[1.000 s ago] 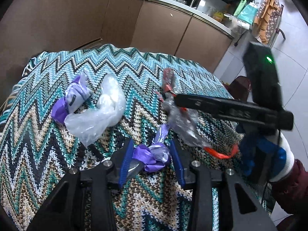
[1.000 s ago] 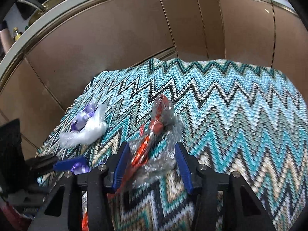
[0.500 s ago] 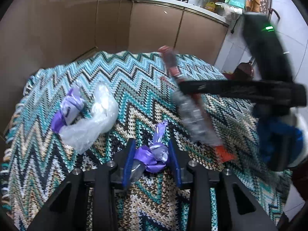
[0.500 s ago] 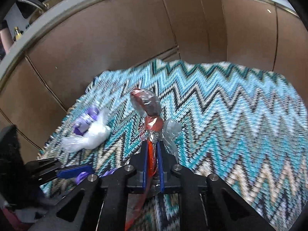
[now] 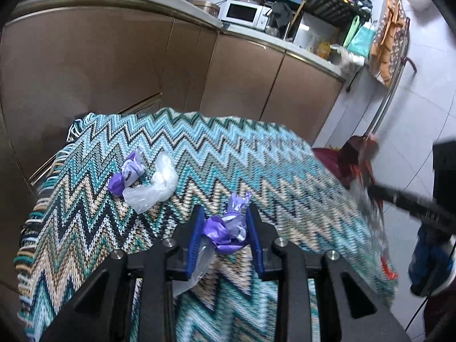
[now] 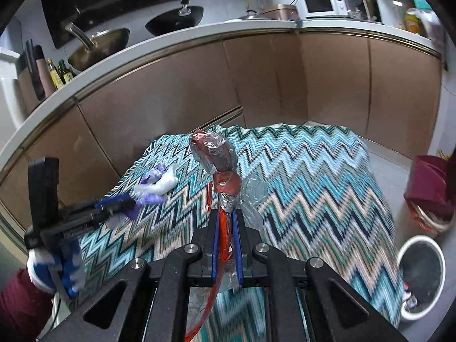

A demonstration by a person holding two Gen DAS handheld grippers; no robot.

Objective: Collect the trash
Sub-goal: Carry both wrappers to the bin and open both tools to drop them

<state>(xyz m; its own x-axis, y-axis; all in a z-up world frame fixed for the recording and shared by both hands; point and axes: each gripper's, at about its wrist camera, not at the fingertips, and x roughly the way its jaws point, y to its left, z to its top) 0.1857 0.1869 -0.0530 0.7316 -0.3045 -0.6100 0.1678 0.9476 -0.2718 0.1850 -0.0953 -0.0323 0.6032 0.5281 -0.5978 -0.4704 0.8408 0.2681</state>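
Trash is partly gathered: a purple wrapper (image 5: 228, 229) is clamped in the left tool (image 5: 225, 239), a red wrapper (image 6: 223, 182) in the right tool (image 6: 226, 245), both above the worktop (image 5: 256, 154). One clear-and-purple bundle (image 5: 148, 182) is left on the worktop; nothing is binned yet.

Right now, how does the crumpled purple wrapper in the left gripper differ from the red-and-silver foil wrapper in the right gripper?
The crumpled purple wrapper is a compact wad; the red-and-silver foil wrapper is long and sticks up beyond the fingers. The left gripper pinches the purple one with its jaws partly apart, whereas the right gripper is nearly fully shut on the thin foil one. Both are gripped above the zigzag cloth.
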